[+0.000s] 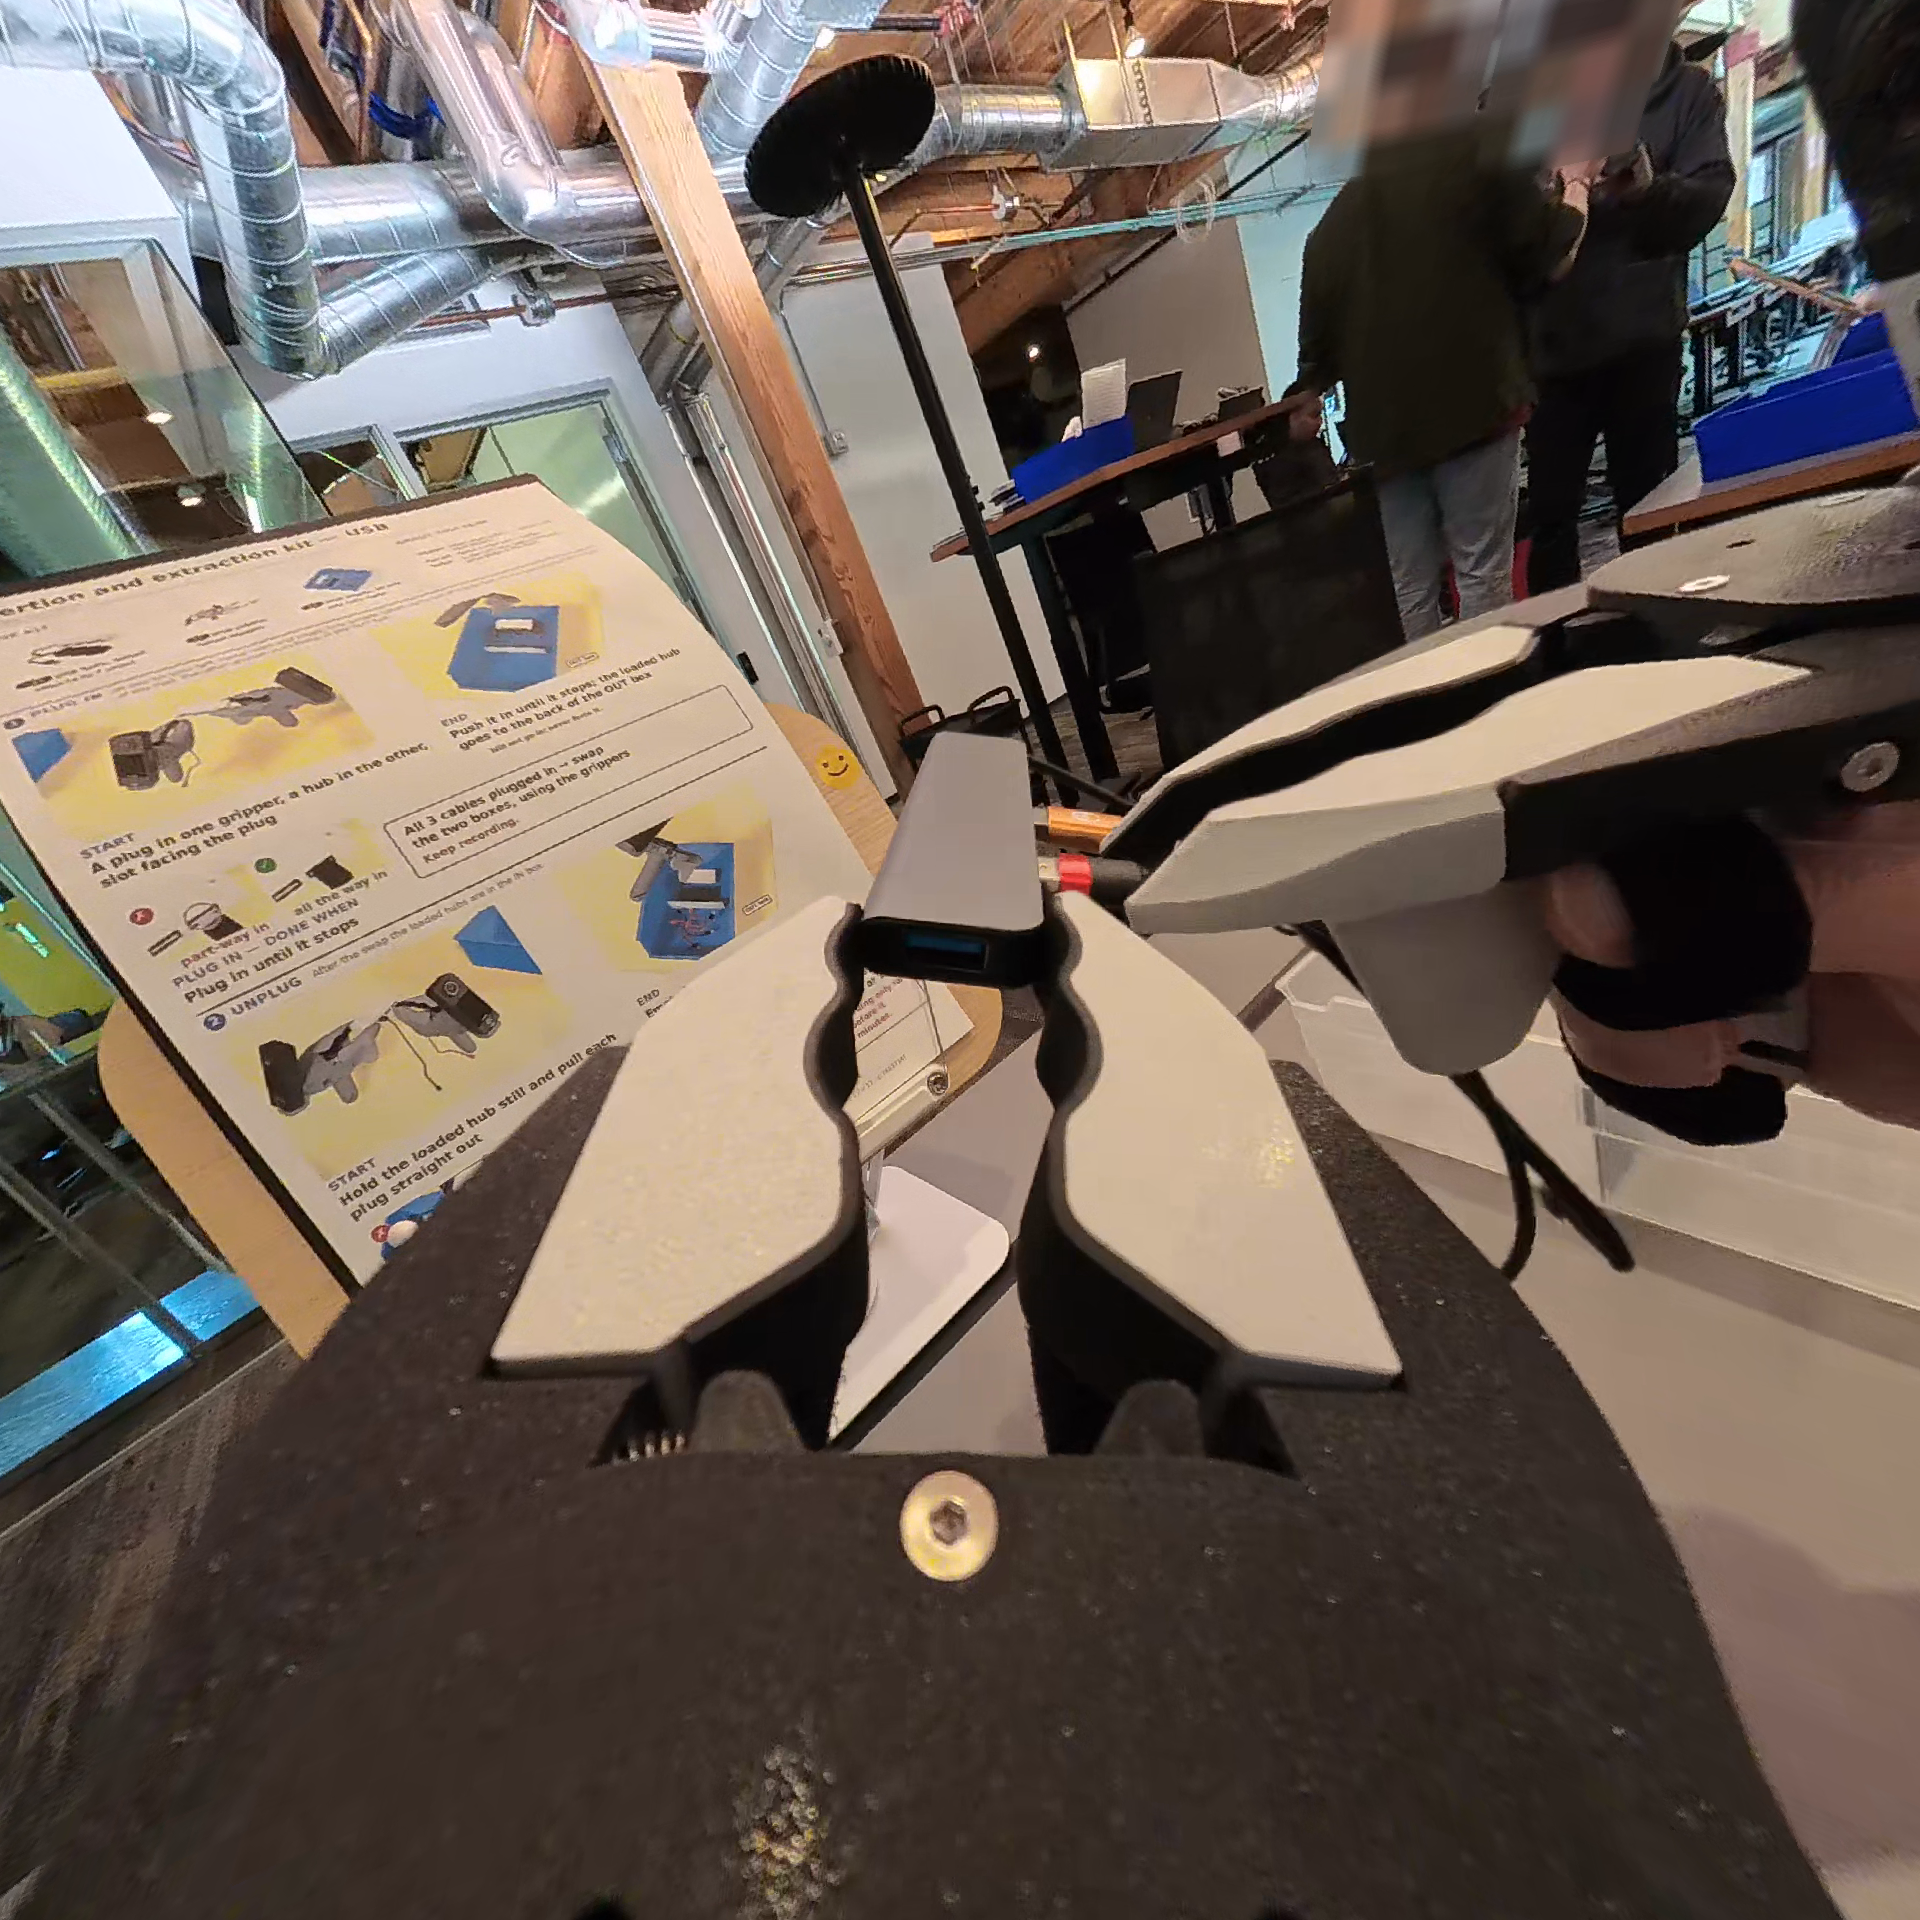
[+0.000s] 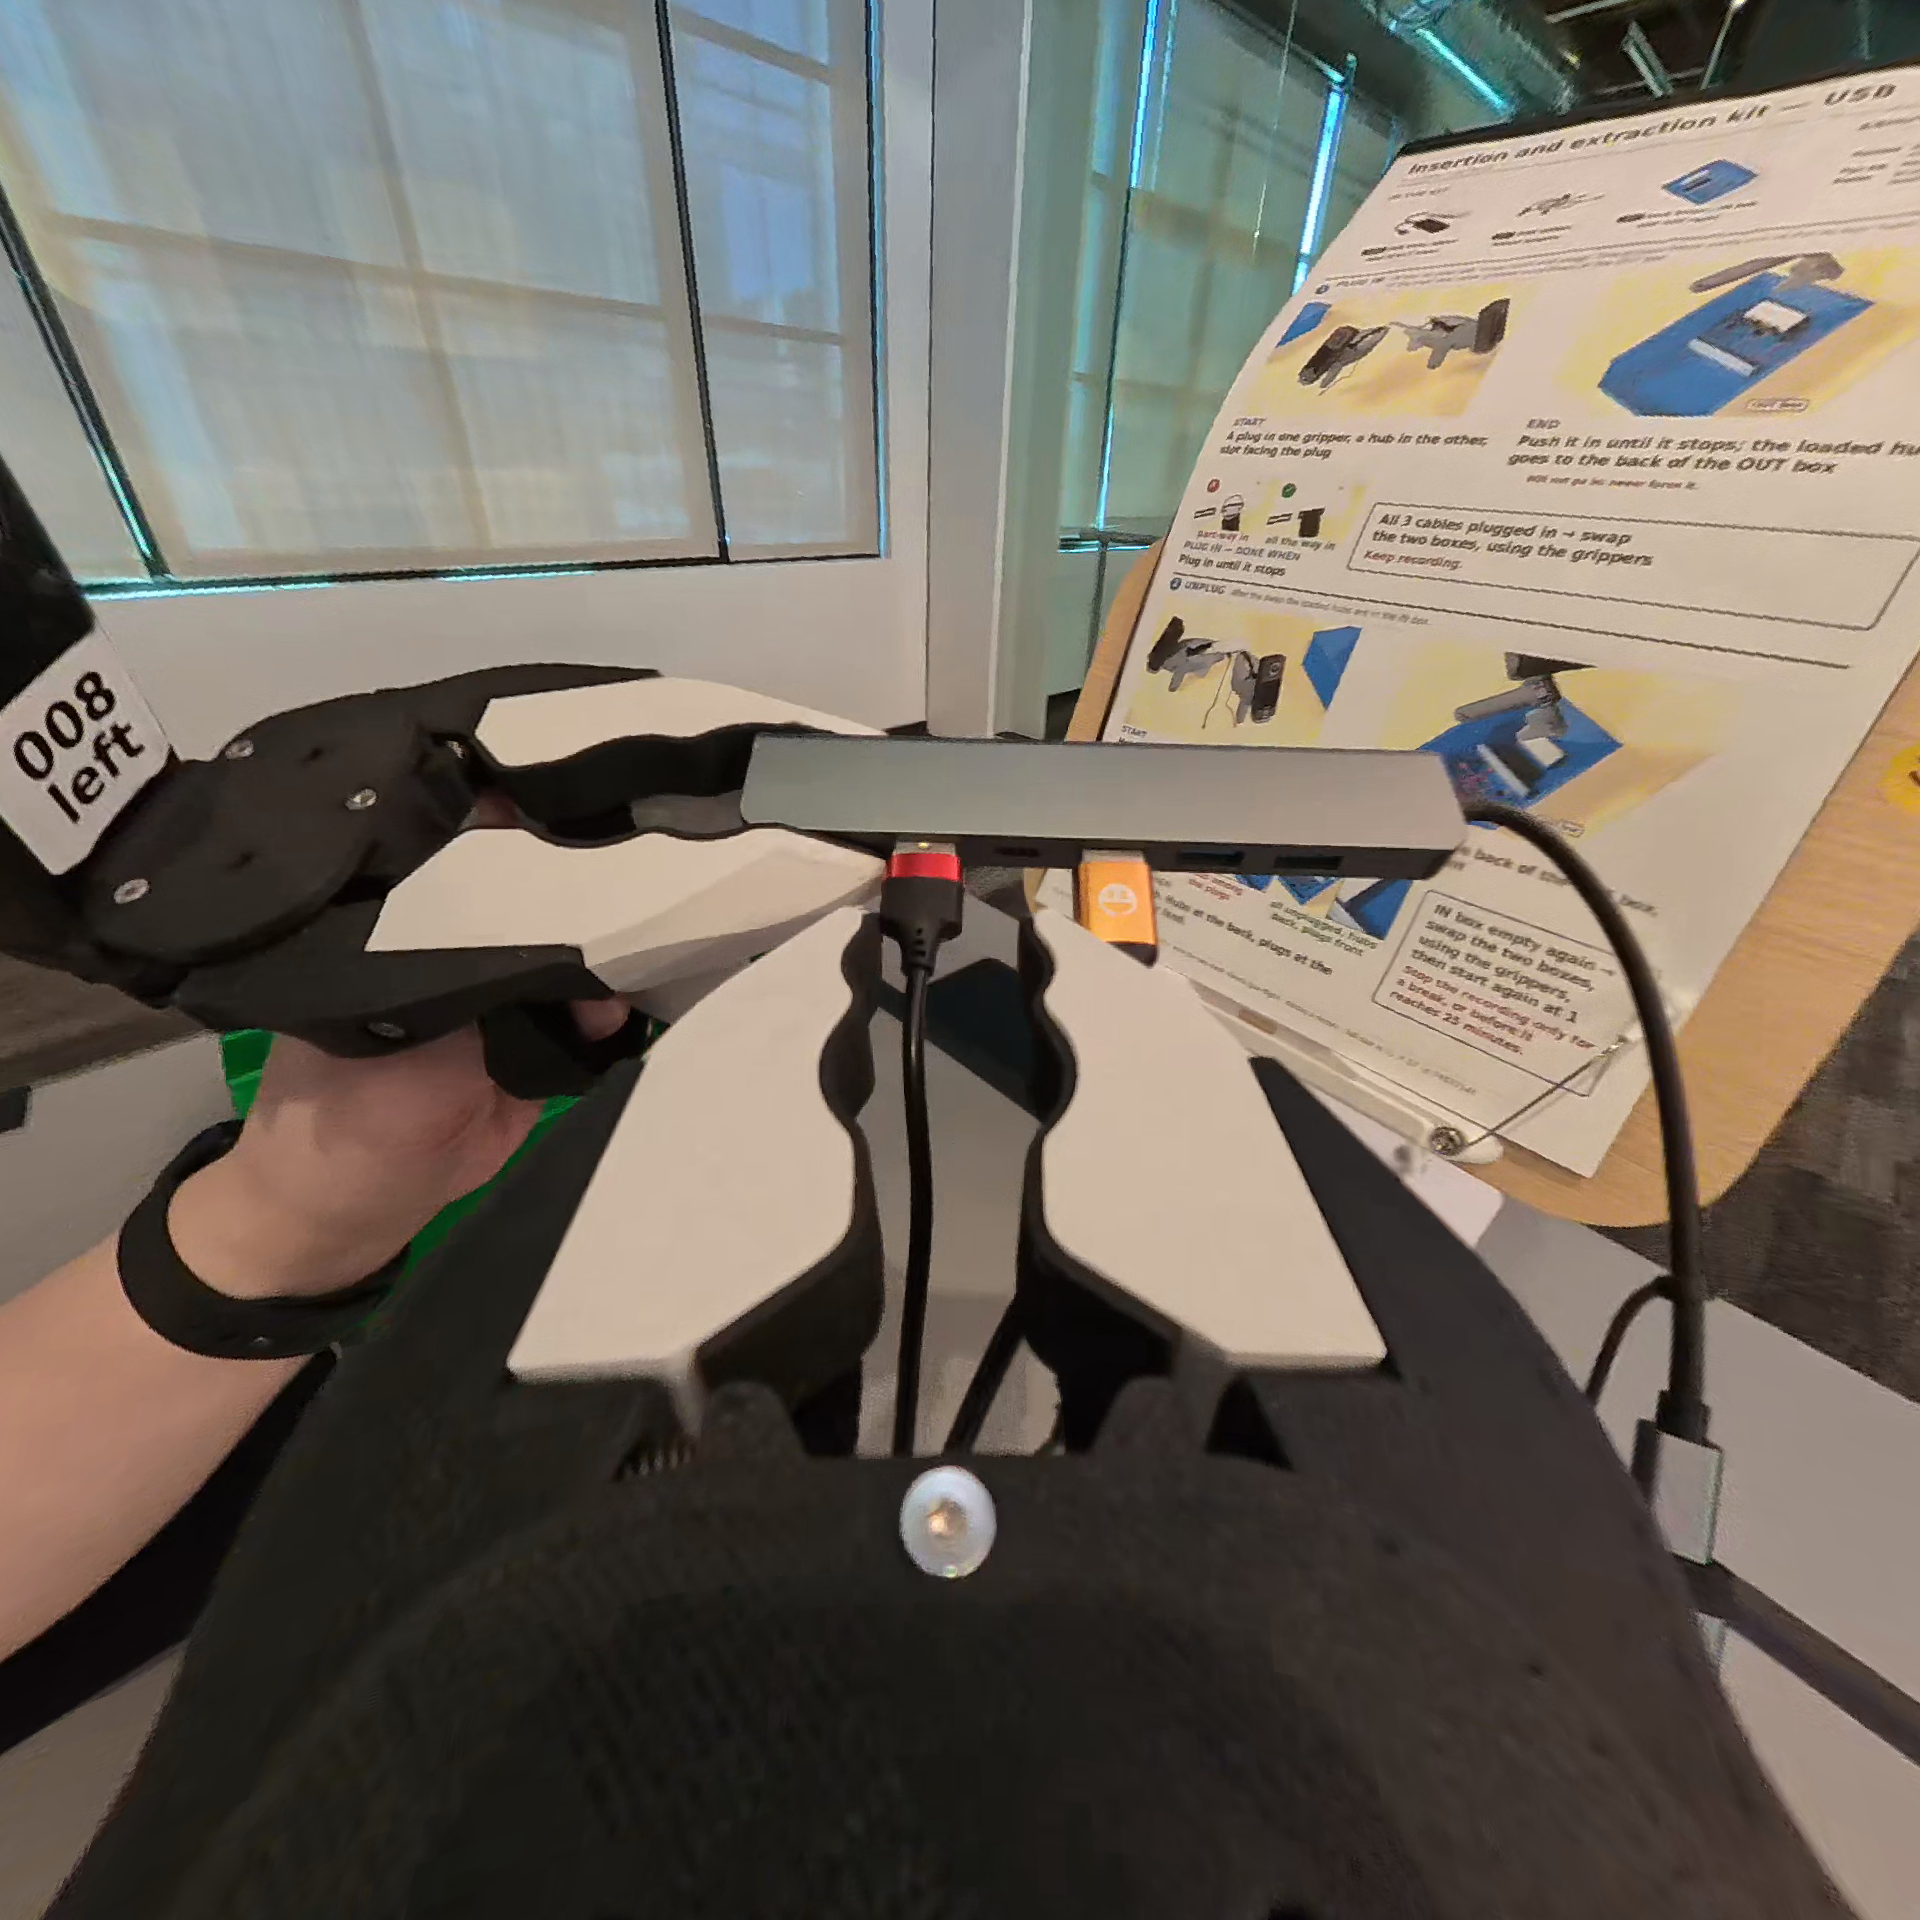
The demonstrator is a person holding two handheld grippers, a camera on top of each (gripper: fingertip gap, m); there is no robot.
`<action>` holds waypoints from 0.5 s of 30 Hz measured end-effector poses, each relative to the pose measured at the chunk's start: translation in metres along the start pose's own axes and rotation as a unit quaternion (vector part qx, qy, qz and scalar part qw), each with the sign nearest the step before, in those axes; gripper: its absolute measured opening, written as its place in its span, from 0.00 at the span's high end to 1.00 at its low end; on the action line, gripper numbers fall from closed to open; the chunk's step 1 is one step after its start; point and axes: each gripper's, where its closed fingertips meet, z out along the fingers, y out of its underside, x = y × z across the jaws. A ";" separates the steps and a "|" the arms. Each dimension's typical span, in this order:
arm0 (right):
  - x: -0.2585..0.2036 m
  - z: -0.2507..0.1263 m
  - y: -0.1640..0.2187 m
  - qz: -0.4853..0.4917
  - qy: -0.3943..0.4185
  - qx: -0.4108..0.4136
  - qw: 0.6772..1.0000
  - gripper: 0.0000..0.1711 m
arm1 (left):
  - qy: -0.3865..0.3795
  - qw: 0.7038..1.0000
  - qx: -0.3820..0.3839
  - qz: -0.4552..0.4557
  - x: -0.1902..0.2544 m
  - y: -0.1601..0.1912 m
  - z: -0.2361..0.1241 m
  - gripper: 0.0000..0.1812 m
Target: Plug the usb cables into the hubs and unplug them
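My left gripper (image 1: 945, 935) is shut on one end of a flat grey USB hub (image 1: 961, 831) and holds it in the air. In the right wrist view the hub (image 2: 1091, 790) lies level, with the left gripper (image 2: 868, 800) on its left end. A red plug (image 2: 923, 878) with a black cable and an orange plug (image 2: 1114, 899) sit in the hub's side ports. My right gripper (image 2: 945, 935) is open just below the hub. Its fingers stand on either side of the red plug's cable, apart from it. It also shows in the left wrist view (image 1: 1127, 868), beside the red plug (image 1: 1075, 873).
The hub's own black cable (image 2: 1631, 987) hangs from its right end to a grey connector (image 2: 1678, 1486). An instruction board (image 1: 364, 831) stands on the table behind. A clear plastic box (image 1: 1455, 1101) sits at right. People stand far back by desks with blue bins (image 1: 1808, 410).
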 end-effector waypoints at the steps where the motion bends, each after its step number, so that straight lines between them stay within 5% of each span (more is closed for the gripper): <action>1: 0.000 0.000 0.000 0.007 -0.004 -0.001 1.000 0.85 | 0.001 1.000 0.000 -0.001 0.000 0.000 0.000 0.83; 15: -0.006 0.009 0.014 0.024 -0.019 -0.028 0.999 0.89 | 0.001 1.000 0.005 0.022 0.008 -0.001 0.000 0.83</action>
